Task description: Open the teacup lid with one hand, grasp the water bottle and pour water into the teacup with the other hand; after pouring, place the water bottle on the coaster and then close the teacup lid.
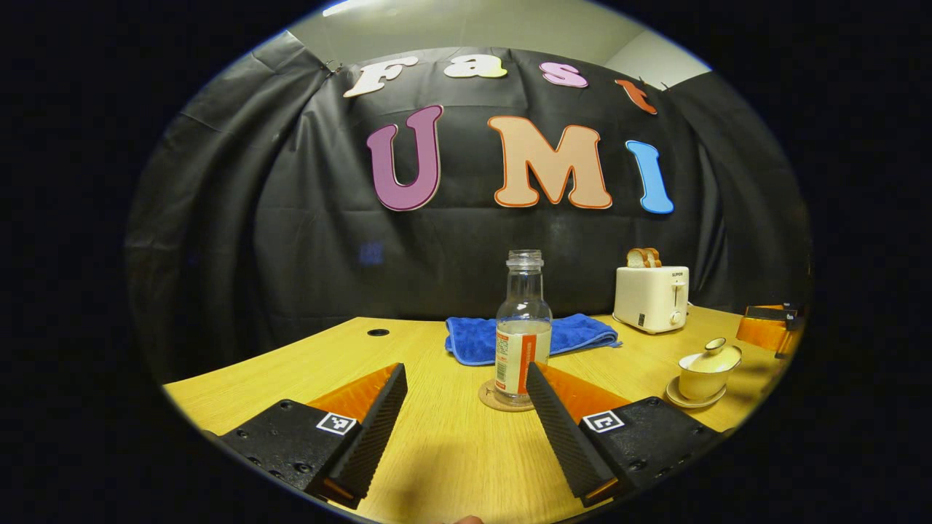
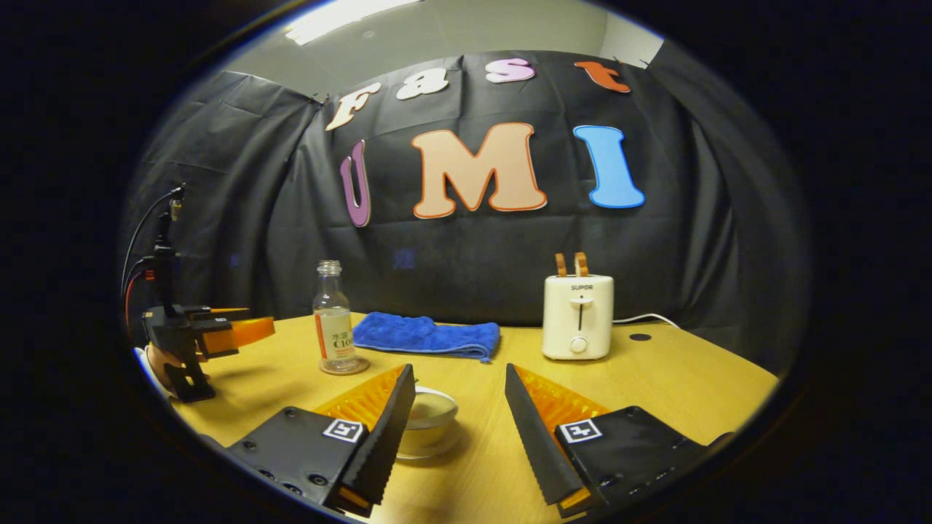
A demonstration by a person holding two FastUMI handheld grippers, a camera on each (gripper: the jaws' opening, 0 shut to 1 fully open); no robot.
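Note:
A clear glass water bottle [image 1: 523, 327] with an orange and white label stands uncapped on a round coaster [image 1: 489, 398], just beyond my open left gripper [image 1: 466, 372] and close to its right finger. At the right, a pale teacup [image 1: 705, 372] on a saucer carries its knobbed lid [image 1: 713, 354], slightly tilted. In the right gripper view, the teacup [image 2: 431, 421] sits low between the fingers of my open right gripper [image 2: 459, 372], half hidden by the left finger. The bottle [image 2: 333, 320] is farther off at the left, near the left gripper [image 2: 244, 331].
A folded blue towel [image 1: 477, 338] lies behind the bottle. A white toaster [image 1: 650, 297] with toast in its slots stands at the back. The right gripper [image 1: 768, 327] shows at the table's right edge. A cable hole [image 1: 378, 332] is in the wooden tabletop [image 1: 451, 451].

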